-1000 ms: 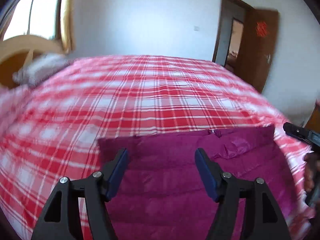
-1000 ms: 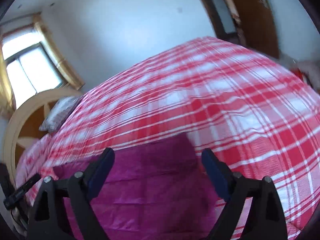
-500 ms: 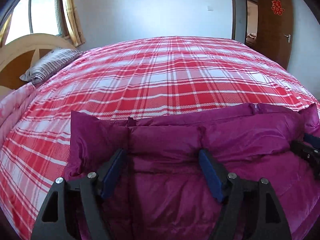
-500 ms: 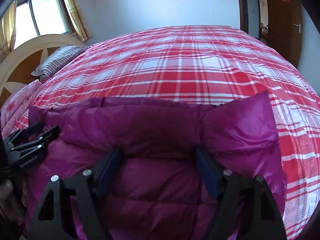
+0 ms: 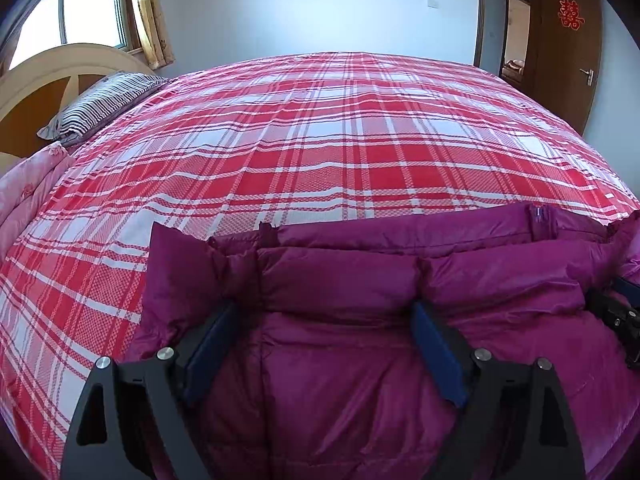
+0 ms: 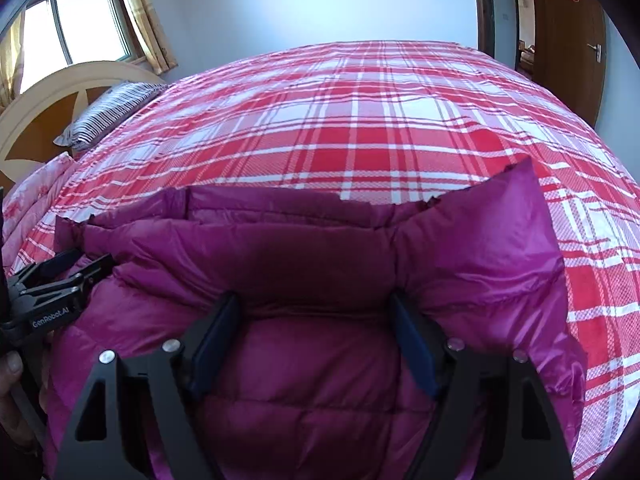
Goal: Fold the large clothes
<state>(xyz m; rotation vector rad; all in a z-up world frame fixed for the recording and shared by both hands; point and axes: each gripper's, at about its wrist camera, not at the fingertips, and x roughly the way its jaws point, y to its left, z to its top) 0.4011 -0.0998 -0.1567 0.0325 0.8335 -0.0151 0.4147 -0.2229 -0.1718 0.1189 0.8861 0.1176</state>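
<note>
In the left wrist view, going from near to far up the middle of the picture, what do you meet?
Left gripper with jaws wide around a puffy fold → magenta padded jacket → red plaid bedspread → pale back wall.

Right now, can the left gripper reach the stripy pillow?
Probably not: the left gripper sits on the purple jacket at the near edge, and the stripy pillow lies far across the plaid bed.

Open plaid bed stretches ahead of each claw; a striped pillow and headboard bound its far left.
</note>
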